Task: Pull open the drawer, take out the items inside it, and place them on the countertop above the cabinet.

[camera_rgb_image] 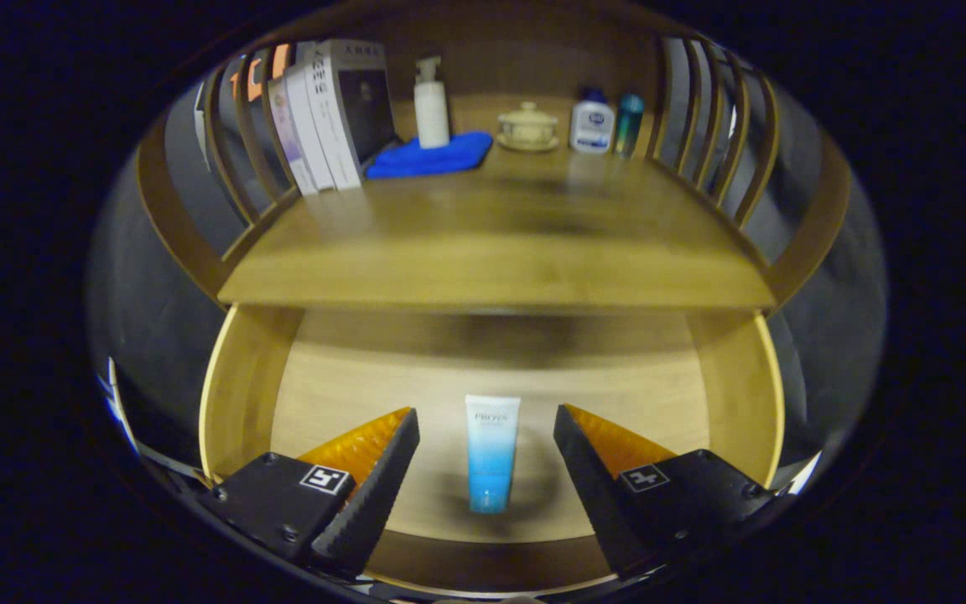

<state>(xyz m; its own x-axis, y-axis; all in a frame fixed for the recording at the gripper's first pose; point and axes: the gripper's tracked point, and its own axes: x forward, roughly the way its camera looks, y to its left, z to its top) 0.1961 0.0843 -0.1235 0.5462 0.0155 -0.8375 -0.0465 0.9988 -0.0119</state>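
The wooden drawer [240,394] stands pulled open below the countertop [500,252]. On its floor lies a white-to-blue tube [490,453], cap end toward me. My gripper [487,424] is open above the drawer, and the tube shows between its two fingers, lower down, with a wide gap on each side. Neither finger touches it.
At the back of the countertop stand several boxes [328,113], a white pump bottle [431,105] on a blue cloth [433,155], a lidded cup on a saucer [527,127], a white bottle [592,124] and a teal bottle [628,124]. Curved wooden slats [718,134] fence both sides.
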